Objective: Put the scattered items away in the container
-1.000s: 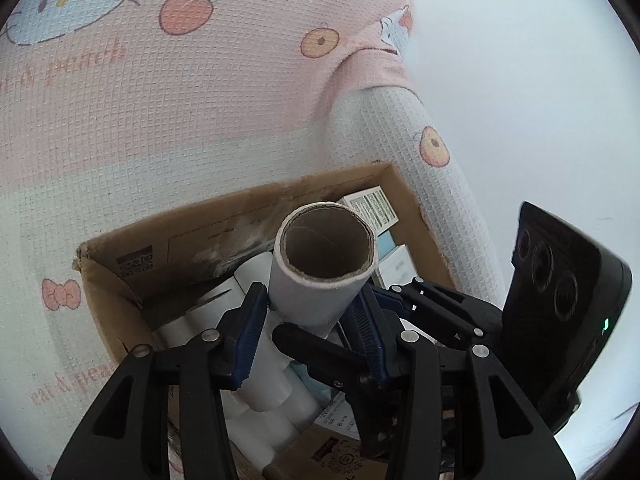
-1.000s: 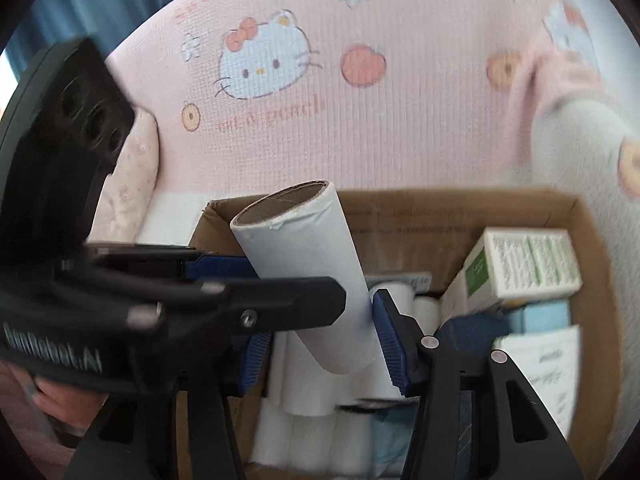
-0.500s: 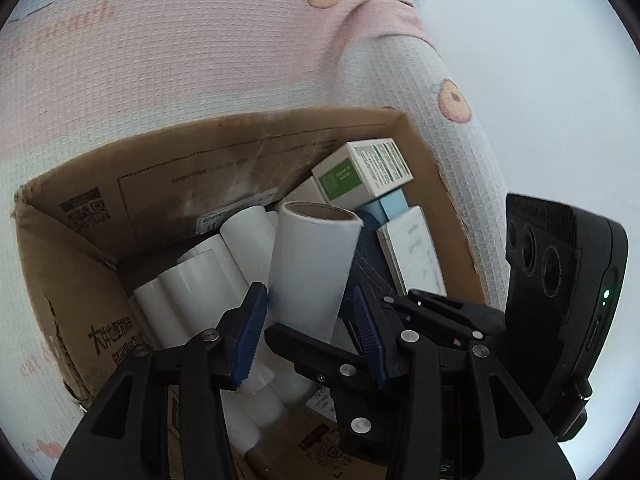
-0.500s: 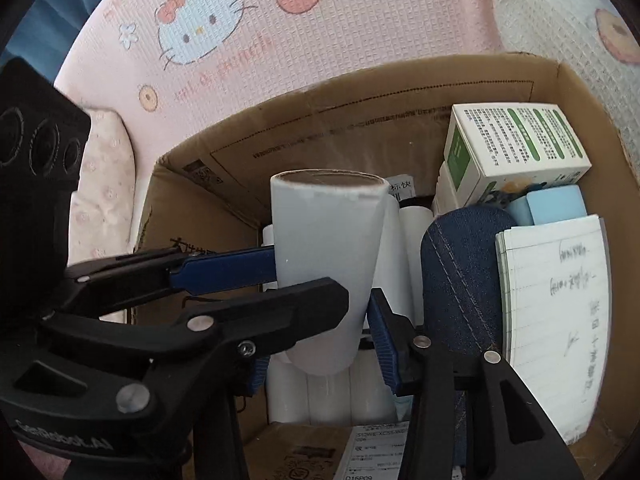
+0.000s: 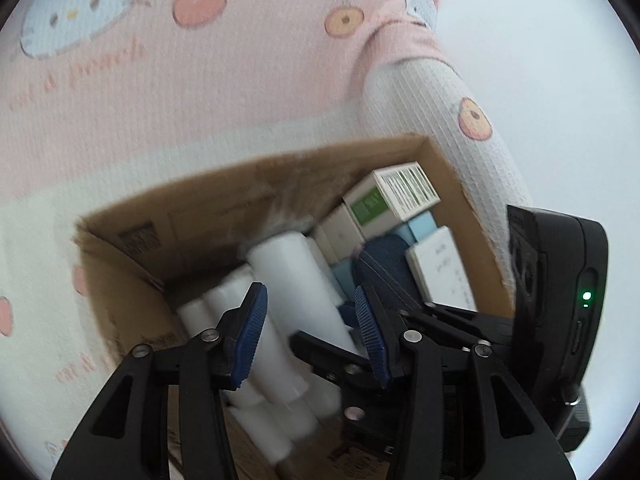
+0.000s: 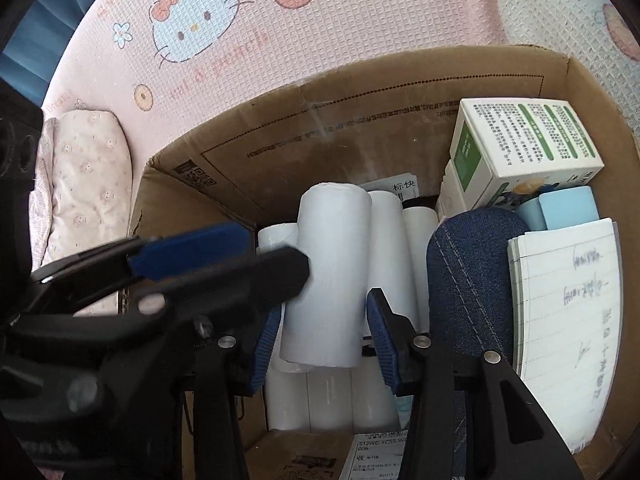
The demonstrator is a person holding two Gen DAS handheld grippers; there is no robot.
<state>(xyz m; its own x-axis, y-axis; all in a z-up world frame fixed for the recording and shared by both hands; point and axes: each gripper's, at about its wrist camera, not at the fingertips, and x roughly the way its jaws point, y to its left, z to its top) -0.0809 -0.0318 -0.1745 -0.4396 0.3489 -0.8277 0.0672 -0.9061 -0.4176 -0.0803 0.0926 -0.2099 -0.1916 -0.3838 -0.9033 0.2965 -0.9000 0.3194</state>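
Observation:
A white paper roll (image 5: 296, 300) (image 6: 330, 272) lies on top of several other white rolls (image 6: 384, 240) inside the brown cardboard box (image 5: 224, 208) (image 6: 360, 128). My left gripper (image 5: 306, 328) is open, its blue pads (image 5: 250, 332) on either side of the roll and apart from it. My right gripper (image 6: 324, 344) is open too, its pads (image 6: 384, 348) flanking the roll's near end with small gaps. The left gripper's fingers (image 6: 192, 256) cross the left side of the right wrist view.
The box also holds a green-and-white carton (image 6: 524, 148), a denim pouch (image 6: 468, 276), a lined notepad (image 6: 568, 312) and a light blue block (image 6: 568, 208). It sits on a pink Hello Kitty blanket (image 6: 224, 32). A pillow (image 6: 88, 184) lies left.
The roll went from tilted upright in both grippers to lying on the other rolls in the box. Both grippers have opened and let go of it; the left has drawn back.

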